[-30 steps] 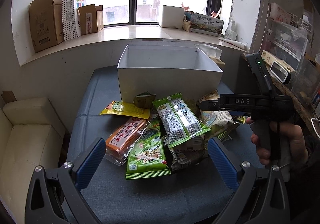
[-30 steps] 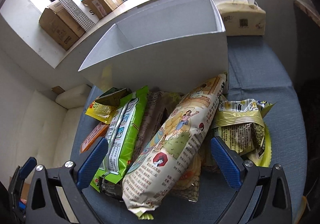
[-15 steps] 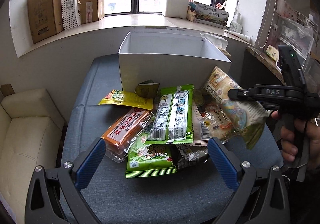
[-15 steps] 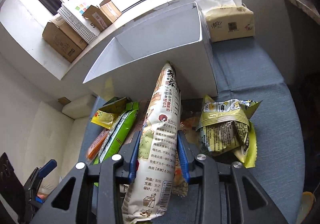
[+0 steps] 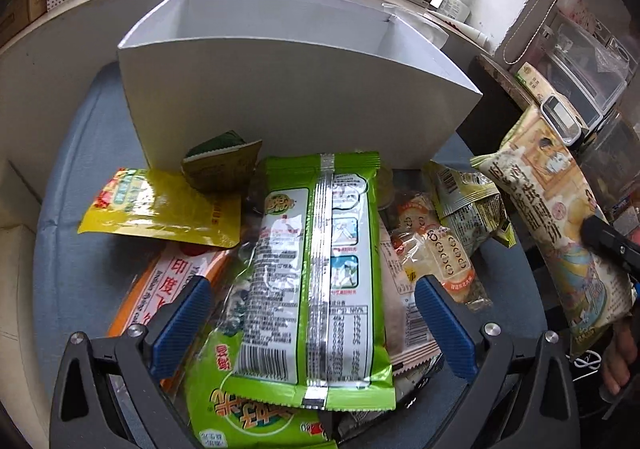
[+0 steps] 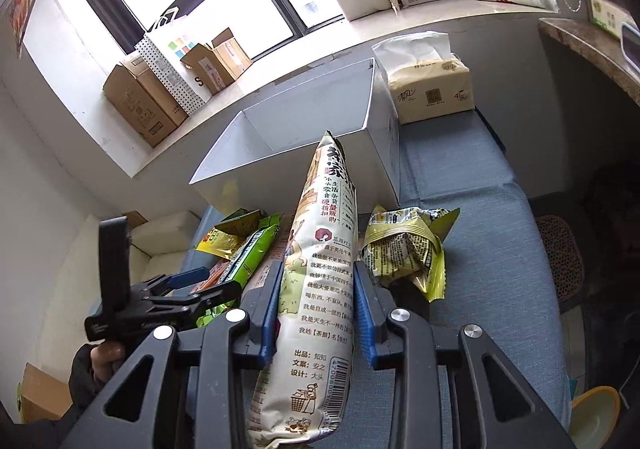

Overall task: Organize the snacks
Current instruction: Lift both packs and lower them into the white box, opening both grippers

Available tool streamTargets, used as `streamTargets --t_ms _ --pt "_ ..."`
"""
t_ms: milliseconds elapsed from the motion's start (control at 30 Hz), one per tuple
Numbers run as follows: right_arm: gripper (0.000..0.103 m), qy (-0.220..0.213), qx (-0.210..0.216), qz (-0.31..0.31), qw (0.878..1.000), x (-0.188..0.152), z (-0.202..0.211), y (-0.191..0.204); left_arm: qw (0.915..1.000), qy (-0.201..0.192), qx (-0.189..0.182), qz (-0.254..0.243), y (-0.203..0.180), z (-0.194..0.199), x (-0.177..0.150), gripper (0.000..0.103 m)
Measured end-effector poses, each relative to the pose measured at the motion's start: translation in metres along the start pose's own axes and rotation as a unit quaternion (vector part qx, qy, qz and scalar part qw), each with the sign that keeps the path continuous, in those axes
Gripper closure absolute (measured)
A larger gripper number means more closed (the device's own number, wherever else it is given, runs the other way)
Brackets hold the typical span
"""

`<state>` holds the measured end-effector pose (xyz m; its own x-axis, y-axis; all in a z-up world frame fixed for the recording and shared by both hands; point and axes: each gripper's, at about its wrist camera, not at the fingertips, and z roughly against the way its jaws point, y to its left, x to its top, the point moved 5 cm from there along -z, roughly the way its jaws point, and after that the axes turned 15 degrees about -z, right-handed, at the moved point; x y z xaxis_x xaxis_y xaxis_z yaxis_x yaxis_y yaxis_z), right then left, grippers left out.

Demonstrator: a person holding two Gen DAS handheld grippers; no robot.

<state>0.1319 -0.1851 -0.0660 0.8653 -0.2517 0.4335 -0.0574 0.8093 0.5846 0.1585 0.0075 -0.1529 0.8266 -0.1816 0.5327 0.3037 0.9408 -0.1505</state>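
Note:
A pile of snack packets lies on the blue cushion in front of an open white box (image 5: pixel 288 89), also in the right wrist view (image 6: pixel 304 137). My left gripper (image 5: pixel 312 325) is open, low over the pile, its fingers on either side of a green packet (image 5: pixel 320 261). My right gripper (image 6: pixel 316 313) is shut on a long cream snack bag (image 6: pixel 320 289) and holds it lifted, pointing at the box. That bag shows at the right of the left wrist view (image 5: pixel 560 217).
A yellow packet (image 5: pixel 160 209), an orange packet (image 5: pixel 168 281) and a crumpled yellow-green bag (image 6: pixel 404 249) lie in the pile. A tissue pack (image 6: pixel 428 89) stands right of the box. Cardboard boxes (image 6: pixel 140 109) sit on the windowsill.
My right gripper closed on the cream bag and lifted it off the pile. My left gripper moved forward and down over the green packet.

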Motion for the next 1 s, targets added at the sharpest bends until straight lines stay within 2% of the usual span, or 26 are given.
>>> streamTargets --t_ms 133,167,200,233,333,433,567,700,833,1000 --pt "0.068 -0.004 0.001 -0.004 1.000 -0.002 0.009 -0.006 0.9999 0.008 0.008 -0.005 0.005 -0.012 0.006 0.002" --pt "0.068 -0.003 0.001 -0.005 1.000 -0.003 0.009 -0.008 0.9999 0.010 0.007 -0.009 0.004 -0.012 0.008 0.016" --pt "0.068 -0.002 0.001 -0.006 1.000 -0.003 0.009 -0.009 0.9999 0.007 -0.013 -0.007 0.002 -0.012 0.011 0.030" --pt "0.068 -0.002 0.002 -0.008 1.000 -0.004 0.008 -0.009 0.9997 0.004 -0.023 -0.004 0.002 -0.011 0.013 0.035" --pt "0.068 0.001 0.003 -0.009 1.000 -0.006 0.006 -0.011 0.9995 0.001 0.013 -0.027 -0.002 -0.005 0.017 0.037" --pt "0.068 0.002 0.003 -0.005 1.000 -0.008 0.005 -0.010 0.9995 -0.011 0.005 -0.029 -0.004 0.005 0.015 0.039" --pt "0.068 -0.001 0.007 0.000 1.000 -0.007 0.006 -0.005 0.9963 -0.069 0.017 -0.049 -0.014 0.048 0.016 0.040" --pt "0.068 -0.007 0.015 0.009 1.000 -0.002 0.007 0.004 0.9919 -0.109 0.036 -0.055 -0.018 0.086 0.024 0.040" --pt "0.068 -0.020 0.021 0.025 0.999 0.013 0.007 0.023 0.9887 -0.137 0.041 -0.046 -0.008 0.111 0.046 0.040" --pt "0.068 -0.046 0.023 0.045 0.998 0.044 0.004 0.051 0.9857 -0.153 0.054 -0.044 0.007 0.120 0.087 0.040"
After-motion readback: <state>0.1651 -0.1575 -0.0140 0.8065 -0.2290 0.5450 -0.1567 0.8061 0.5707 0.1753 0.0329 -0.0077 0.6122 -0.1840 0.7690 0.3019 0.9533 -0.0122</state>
